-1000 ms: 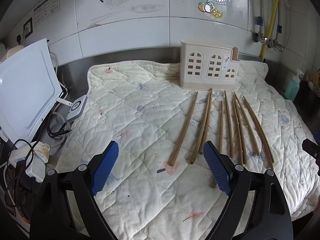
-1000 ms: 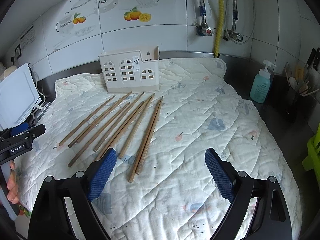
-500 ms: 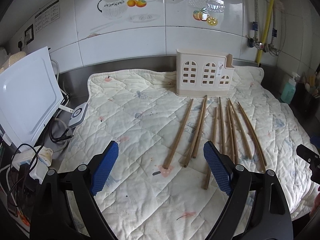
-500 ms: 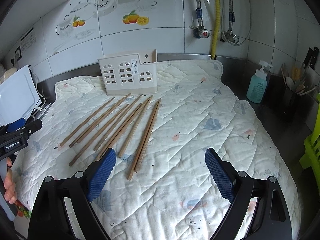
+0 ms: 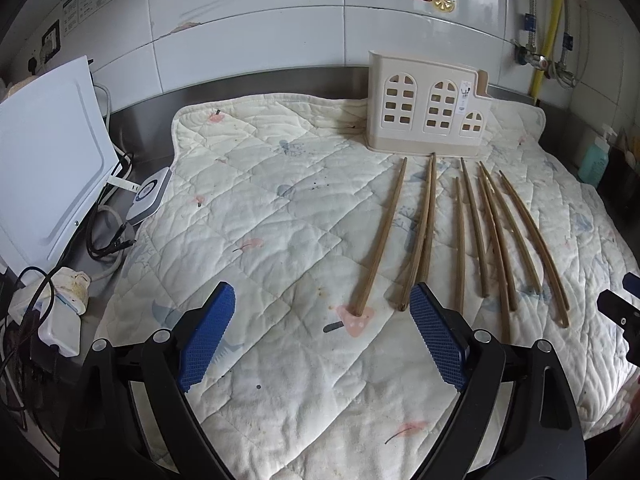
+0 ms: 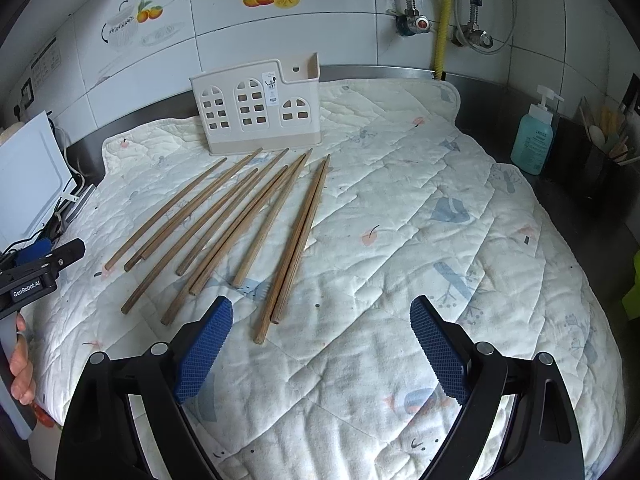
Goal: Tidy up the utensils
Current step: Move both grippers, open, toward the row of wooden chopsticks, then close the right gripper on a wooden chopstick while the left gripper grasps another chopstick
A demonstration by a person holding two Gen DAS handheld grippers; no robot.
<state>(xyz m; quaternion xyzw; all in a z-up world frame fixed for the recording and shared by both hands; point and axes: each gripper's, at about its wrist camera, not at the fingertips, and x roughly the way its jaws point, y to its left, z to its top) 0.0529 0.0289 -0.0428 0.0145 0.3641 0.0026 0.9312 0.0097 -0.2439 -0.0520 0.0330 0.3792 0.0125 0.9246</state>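
Nine or so chopsticks (image 6: pixel 224 228) lie mid-frame on quilted mat (image 6: pixel 400 240), holder (image 6: pixel 258 110) upright behind; L gripper (image 5: pixel 322 330) & R gripper (image 6: pixel 322 340) both spread, holding nothing.

A steel counter (image 6: pixel 500 100) runs along the tiled wall, and a cream quilted mat (image 6: pixel 400 240) with faded prints covers most of it. On the mat's far side a beige utensil holder (image 6: pixel 258 110) with window-shaped cutouts stands upright. In front of it, a row of wooden chopsticks (image 6: pixel 224 220) lies fanned out on the mat, far tips near the holder's base, some touching or crossing. Right of the mat, a blue soap bottle (image 6: pixel 534 140) stands on bare steel.
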